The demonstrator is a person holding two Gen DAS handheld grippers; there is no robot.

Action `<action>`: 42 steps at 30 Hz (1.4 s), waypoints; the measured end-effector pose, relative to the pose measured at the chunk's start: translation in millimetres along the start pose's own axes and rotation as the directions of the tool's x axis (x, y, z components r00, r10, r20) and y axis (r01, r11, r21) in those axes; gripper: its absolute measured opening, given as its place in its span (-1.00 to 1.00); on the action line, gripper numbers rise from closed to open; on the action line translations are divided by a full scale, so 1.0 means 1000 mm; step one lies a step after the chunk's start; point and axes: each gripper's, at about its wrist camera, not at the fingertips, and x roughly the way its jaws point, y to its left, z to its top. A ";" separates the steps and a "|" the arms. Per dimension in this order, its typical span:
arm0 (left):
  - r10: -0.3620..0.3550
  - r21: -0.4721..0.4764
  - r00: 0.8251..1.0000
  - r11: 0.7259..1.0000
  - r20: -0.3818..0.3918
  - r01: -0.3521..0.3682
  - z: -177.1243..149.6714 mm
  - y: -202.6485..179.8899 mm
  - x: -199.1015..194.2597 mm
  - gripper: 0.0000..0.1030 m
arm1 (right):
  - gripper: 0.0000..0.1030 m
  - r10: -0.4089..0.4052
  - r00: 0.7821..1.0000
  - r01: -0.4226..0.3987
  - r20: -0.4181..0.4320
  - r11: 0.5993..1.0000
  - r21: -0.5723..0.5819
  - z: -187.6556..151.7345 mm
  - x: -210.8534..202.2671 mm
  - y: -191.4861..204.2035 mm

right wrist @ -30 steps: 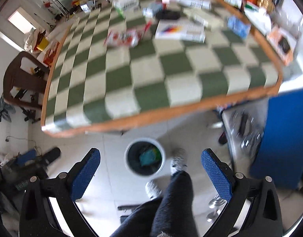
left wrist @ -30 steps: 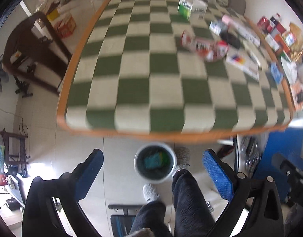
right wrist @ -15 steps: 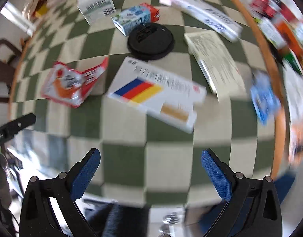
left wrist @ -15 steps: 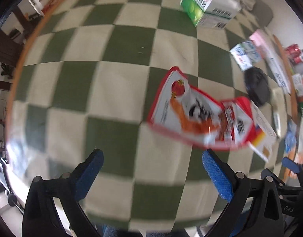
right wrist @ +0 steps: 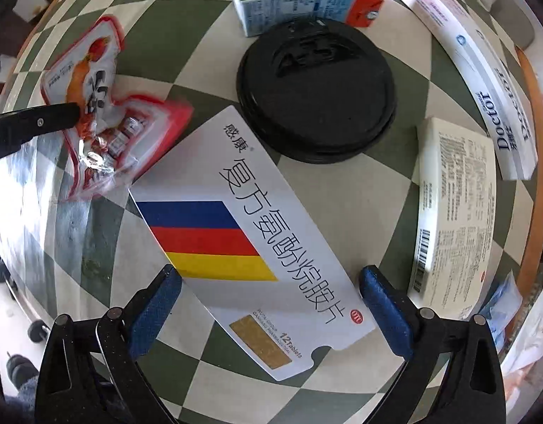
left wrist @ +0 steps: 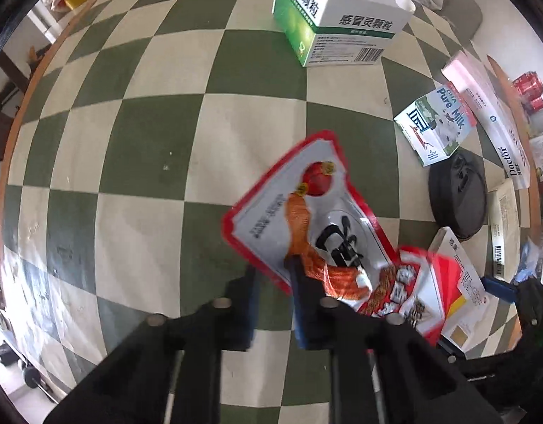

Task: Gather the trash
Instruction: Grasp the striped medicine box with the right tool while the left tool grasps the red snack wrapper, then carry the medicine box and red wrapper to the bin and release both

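Left gripper (left wrist: 273, 282), right gripper (right wrist: 271, 291): black frames, blue textured pads, silver screws.

A home: checkered table (left wrist: 158, 162) cluttered with milk carton (left wrist: 437, 127), medicine boxes (left wrist: 335, 24).

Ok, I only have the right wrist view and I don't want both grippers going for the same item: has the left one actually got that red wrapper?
Observer: Yes. The left wrist view shows the left gripper with its jaws closed down on the near edge of the red snack wrapper.
Operator: Is there anything beyond the wrapper on that side that I'm missing?
Observer: A green-and-white medicine box stands farther back, and its top flap is torn open.
Operator: And between the two?
Observer: Only bare checkered tablecloth lies between them.
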 end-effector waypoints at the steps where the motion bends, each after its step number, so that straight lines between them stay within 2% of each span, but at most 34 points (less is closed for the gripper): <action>1: 0.005 0.002 1.000 1.000 0.006 -0.005 0.000 -0.001 -0.001 -0.89 | 0.89 0.001 1.000 -0.001 0.010 1.000 0.015 -0.001 -0.001 -0.002; 4: 0.014 0.012 0.999 1.000 0.030 -0.015 0.003 -0.005 -0.006 -0.95 | 0.77 0.010 0.999 -0.012 0.036 0.997 0.070 -0.008 -0.005 -0.009; 7: 0.023 0.020 0.998 0.999 0.066 -0.024 -0.001 -0.007 -0.020 -0.99 | 0.71 0.060 0.997 -0.067 0.050 0.986 0.155 -0.017 -0.007 -0.023; 13: 0.042 0.023 0.988 0.999 0.146 -0.046 -0.005 -0.003 -0.050 -1.00 | 0.64 0.144 0.986 -0.163 0.085 0.941 0.296 -0.041 -0.011 -0.050; 18: 0.077 0.037 0.973 0.996 0.217 -0.087 -0.006 0.002 -0.079 -1.00 | 0.61 0.168 0.978 -0.202 0.125 0.911 0.360 -0.060 -0.016 -0.063; 24: 0.129 0.030 0.941 0.989 0.312 -0.146 -0.016 0.018 -0.112 -1.00 | 0.58 0.148 0.973 -0.208 0.179 0.900 0.384 -0.073 -0.029 -0.062; 26: 0.134 0.022 0.938 0.989 0.319 -0.149 -0.020 0.023 -0.118 -1.00 | 0.57 0.147 0.969 -0.216 0.196 0.892 0.397 -0.073 -0.041 -0.045; 30: 0.135 0.012 0.929 0.989 0.345 -0.148 -0.037 0.034 -0.135 -1.00 | 0.55 0.146 0.963 -0.229 0.228 0.887 0.401 -0.089 -0.059 -0.038; 34: 0.137 0.008 0.917 0.989 0.374 -0.151 -0.058 0.048 -0.151 -1.00 | 0.54 0.150 0.955 -0.245 0.256 0.885 0.397 -0.102 -0.076 -0.007; 37: 0.131 0.011 0.908 0.989 0.397 -0.148 -0.079 0.060 -0.162 -1.00 | 0.54 0.141 0.949 -0.247 0.281 0.887 0.390 -0.110 -0.084 0.014; 42: 0.101 0.038 0.901 0.991 0.422 -0.129 -0.127 0.085 -0.178 -1.00 | 0.53 0.132 0.933 -0.269 0.334 0.874 0.405 -0.144 -0.104 0.055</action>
